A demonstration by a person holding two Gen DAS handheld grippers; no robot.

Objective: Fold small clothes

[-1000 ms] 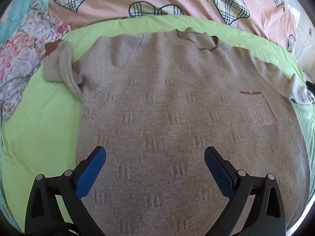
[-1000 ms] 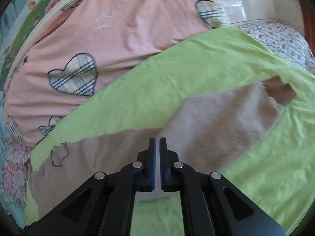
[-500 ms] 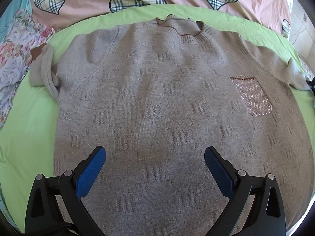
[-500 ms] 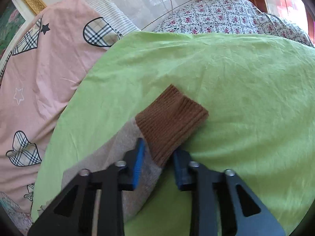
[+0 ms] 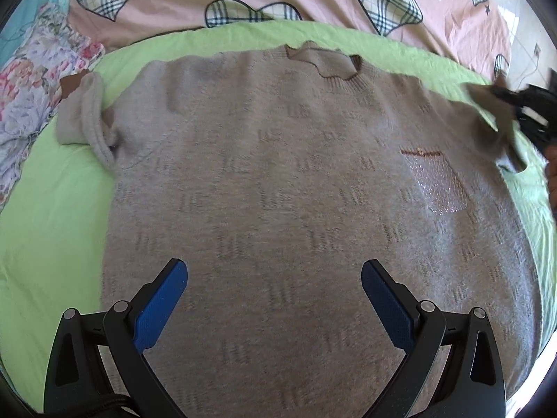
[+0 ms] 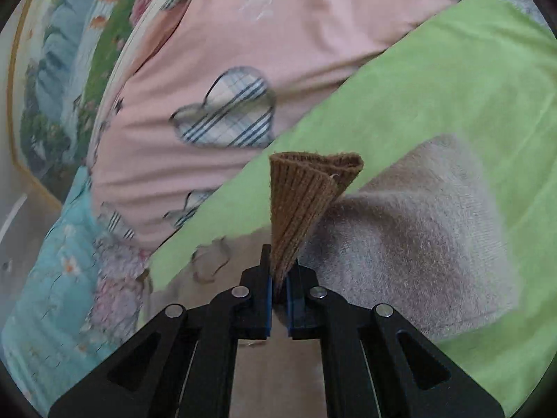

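Observation:
A small grey-beige knit sweater [image 5: 278, 191] lies face up on a green sheet [image 5: 52, 226], neck away from me, with a shiny chest pocket [image 5: 435, 181]. My left gripper [image 5: 275, 299] is open and empty, hovering over the sweater's lower body. My right gripper [image 6: 278, 285] is shut on the brown ribbed cuff [image 6: 303, 202] of the right sleeve [image 6: 417, 244] and holds it lifted off the sheet. It also shows at the right edge of the left wrist view [image 5: 522, 111]. The left sleeve [image 5: 87, 115] lies bunched and folded back.
A pink quilt with plaid hearts [image 5: 243, 0] lies beyond the sheet. A floral cloth [image 5: 31, 87] is at the far left. The quilt also shows in the right wrist view [image 6: 226, 87], with a light blue floral cloth [image 6: 52, 261] beside it.
My right gripper closed on the brown cuff and lifted the sleeve, swinging toward the sweater body. My left gripper stayed open and drew back a little from the sweater.

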